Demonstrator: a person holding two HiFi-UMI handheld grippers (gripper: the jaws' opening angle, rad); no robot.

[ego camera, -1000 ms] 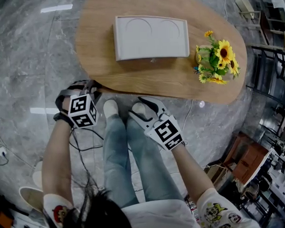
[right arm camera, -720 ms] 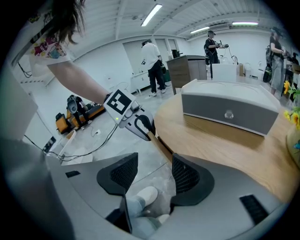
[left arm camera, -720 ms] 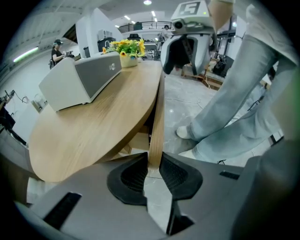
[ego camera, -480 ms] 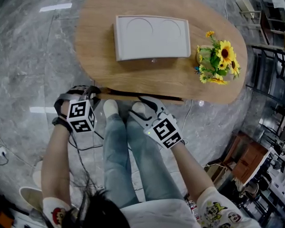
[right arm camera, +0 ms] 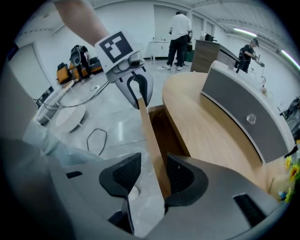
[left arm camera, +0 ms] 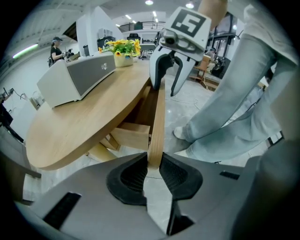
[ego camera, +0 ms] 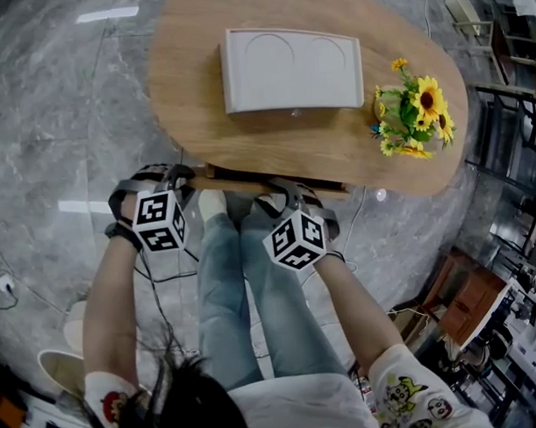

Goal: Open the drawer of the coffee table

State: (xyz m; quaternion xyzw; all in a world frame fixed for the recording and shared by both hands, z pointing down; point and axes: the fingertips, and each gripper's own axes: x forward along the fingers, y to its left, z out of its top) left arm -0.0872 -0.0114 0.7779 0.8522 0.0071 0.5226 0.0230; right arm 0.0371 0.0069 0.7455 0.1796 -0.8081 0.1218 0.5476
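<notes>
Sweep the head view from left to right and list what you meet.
left gripper → right gripper → flowers

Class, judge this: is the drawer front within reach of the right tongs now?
Probably yes: the right tongs straddle the drawer front, their jaws have just been closing round it, and nothing blocks them.
</notes>
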